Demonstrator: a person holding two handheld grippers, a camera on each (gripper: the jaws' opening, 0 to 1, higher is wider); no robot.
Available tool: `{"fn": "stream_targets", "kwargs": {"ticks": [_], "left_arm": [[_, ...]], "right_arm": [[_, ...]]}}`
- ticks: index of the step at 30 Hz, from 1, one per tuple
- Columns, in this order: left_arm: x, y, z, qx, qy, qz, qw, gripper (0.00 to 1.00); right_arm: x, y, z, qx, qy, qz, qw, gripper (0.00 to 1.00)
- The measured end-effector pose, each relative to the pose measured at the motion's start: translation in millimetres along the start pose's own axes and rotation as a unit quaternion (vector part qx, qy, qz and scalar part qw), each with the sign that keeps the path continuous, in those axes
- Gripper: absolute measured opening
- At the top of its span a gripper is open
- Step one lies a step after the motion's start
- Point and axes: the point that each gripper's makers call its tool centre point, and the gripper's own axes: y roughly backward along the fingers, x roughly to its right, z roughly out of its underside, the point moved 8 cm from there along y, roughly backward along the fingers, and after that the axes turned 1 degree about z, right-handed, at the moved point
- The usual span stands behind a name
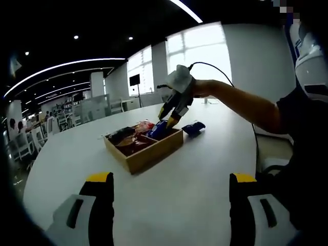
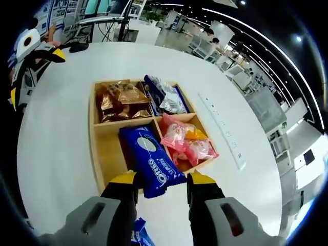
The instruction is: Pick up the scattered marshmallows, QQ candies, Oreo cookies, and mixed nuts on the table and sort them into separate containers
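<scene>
Now over the wooden tray (image 2: 100, 154), right gripper (image 2: 162, 185) with fingers spread either side of the blue Oreo pack (image 2: 148, 159); whether pinching or just released, cannot tell. Pack's long axis running away from the fingers, into the near-left compartment, near end overhanging the rim. Nut packets (image 2: 120, 100) far left, pink candy bags (image 2: 187, 141) near right. Another blue pack (image 1: 193, 127) on the bench (image 1: 205, 179) just beside the tray, closer to the right gripper. Left gripper (image 1: 171, 179) well back, fingers wide apart, holding nothing.
</scene>
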Motion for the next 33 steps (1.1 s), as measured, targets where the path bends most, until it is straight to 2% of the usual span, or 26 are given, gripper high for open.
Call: {"fn": "stream_targets", "kwargs": {"ticks": [3, 6, 8, 10, 14, 19, 25, 29, 33], "left_arm": [[0.0, 0, 0.2, 0.000, 0.000, 0.000, 1.0000, 0.97], [-0.4, 1, 0.4, -0.001, 0.001, -0.002, 1.0000, 0.97], [-0.8, 1, 0.5, 0.000, 0.002, -0.002, 1.0000, 0.97], [-0.6, 2, 0.5, 0.000, 0.001, -0.002, 1.0000, 0.97], [-0.9, 2, 0.3, -0.001, -0.001, -0.004, 1.0000, 0.97], [-1.3, 2, -0.4, -0.001, -0.002, -0.004, 1.0000, 0.97], [-1.7, 1, -1.3, 0.001, -0.002, -0.004, 1.0000, 0.97], [-3.2, 1, -1.3, 0.004, -0.001, -0.007, 1.0000, 0.97], [-4.1, 3, -0.9, 0.005, 0.000, -0.008, 1.0000, 0.97]], "right_arm": [[0, -2, 1.7, -0.005, -0.001, 0.002, 1.0000, 0.49], [6, -5, 2.7, 0.006, -0.017, 0.021, 0.9996, 0.67], [8, -3, 2.7, 0.014, -0.026, 0.022, 0.9993, 0.69], [6, 0, 1.1, 0.034, -0.041, 0.011, 0.9985, 0.70], [4, 8, -0.5, 0.092, -0.093, 0.010, 0.9913, 0.90], [2, 18, 11.8, 0.136, -0.164, 0.010, 0.9769, 0.90], [-2, 20, 31.7, 0.128, -0.182, 0.020, 0.9747, 0.90], [-2, 22, 45.6, 0.126, -0.215, 0.039, 0.9676, 0.90], [-8, 24, 58.9, 0.135, -0.229, 0.037, 0.9633, 0.90]]}}
